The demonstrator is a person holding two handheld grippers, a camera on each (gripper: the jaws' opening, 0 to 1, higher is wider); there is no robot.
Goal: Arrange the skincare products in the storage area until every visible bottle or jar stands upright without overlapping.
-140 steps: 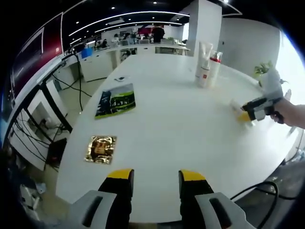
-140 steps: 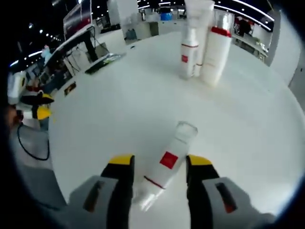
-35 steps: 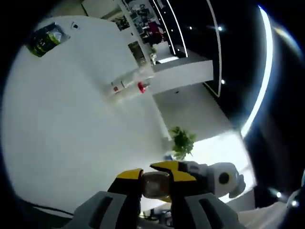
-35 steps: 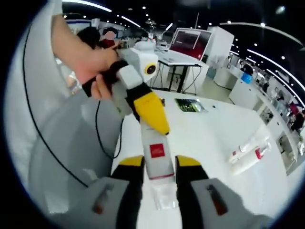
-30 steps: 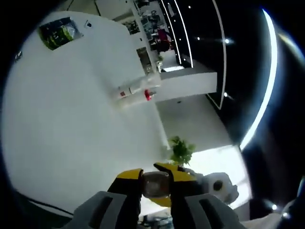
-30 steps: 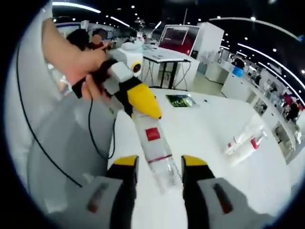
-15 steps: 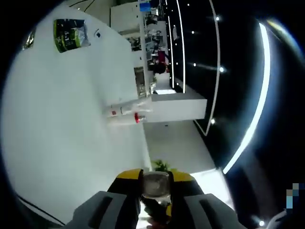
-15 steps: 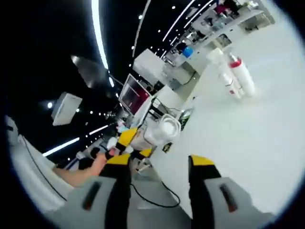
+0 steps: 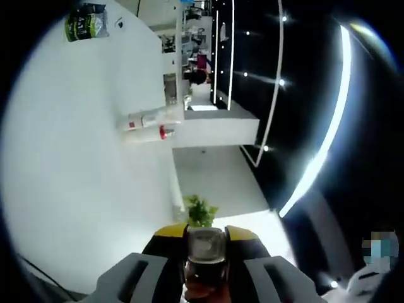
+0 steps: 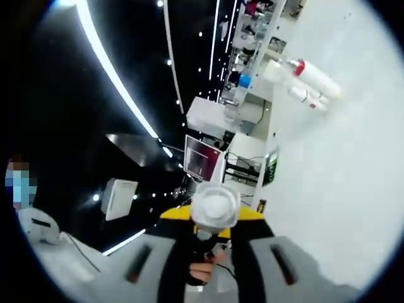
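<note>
Because both views roll steeply, the white tabletop [image 9: 76, 164] runs up one side. Between the left gripper [image 9: 205, 243] jaws sits a clear-capped white bottle [image 9: 205, 249], end-on, clamped; it is off the tabletop, probably for turning upright. In the right gripper view the right gripper [image 10: 214, 221] jaws flank a round white end [image 10: 214, 205], seemingly the same bottle (grip unclear). Three white bottles, one red-capped [image 9: 148, 123], stand clustered far across the tabletop, likely its destination.
</note>
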